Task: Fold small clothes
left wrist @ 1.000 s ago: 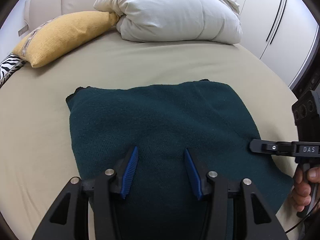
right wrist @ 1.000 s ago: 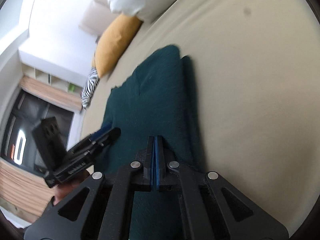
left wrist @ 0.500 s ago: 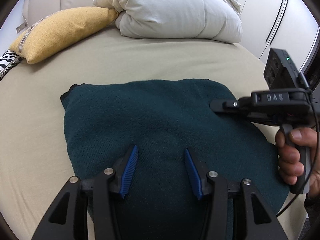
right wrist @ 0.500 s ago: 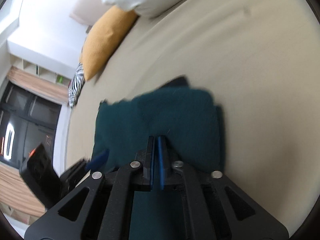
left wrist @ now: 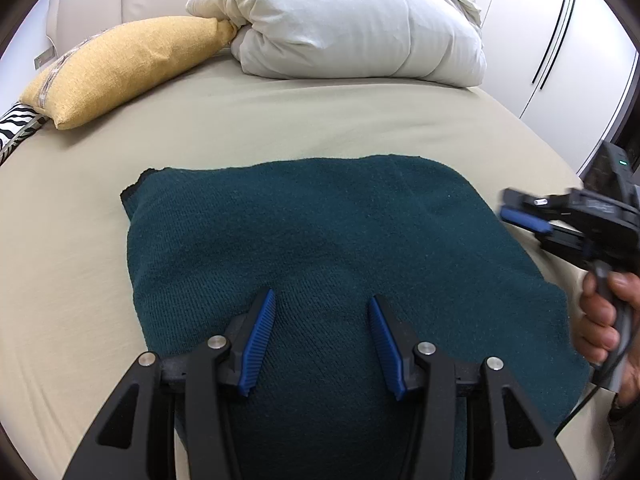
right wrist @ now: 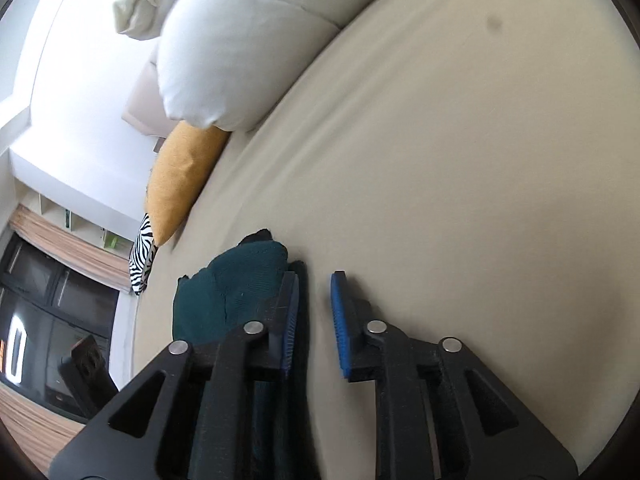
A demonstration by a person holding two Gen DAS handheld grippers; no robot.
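Left tongs [left wrist: 322,330] hang released over the near part of the dark green knit garment [left wrist: 320,256], their blue pads spread wide with nothing between them. That garment lies folded flat on the beige bed [left wrist: 280,120], its far left corner showing a darker edge. Beyond it, along the head of the bed, sit from left to right a zebra-print cushion [left wrist: 14,126], a mustard pillow [left wrist: 120,64] and a bunched white duvet [left wrist: 352,24]. Right tongs [right wrist: 314,304] are also released, gripping nothing; in their own view the left pad sits at the garment's right edge and the right pad over bare sheet. From the left view they hover just beside the garment's right side, held by the right hand [left wrist: 608,320].
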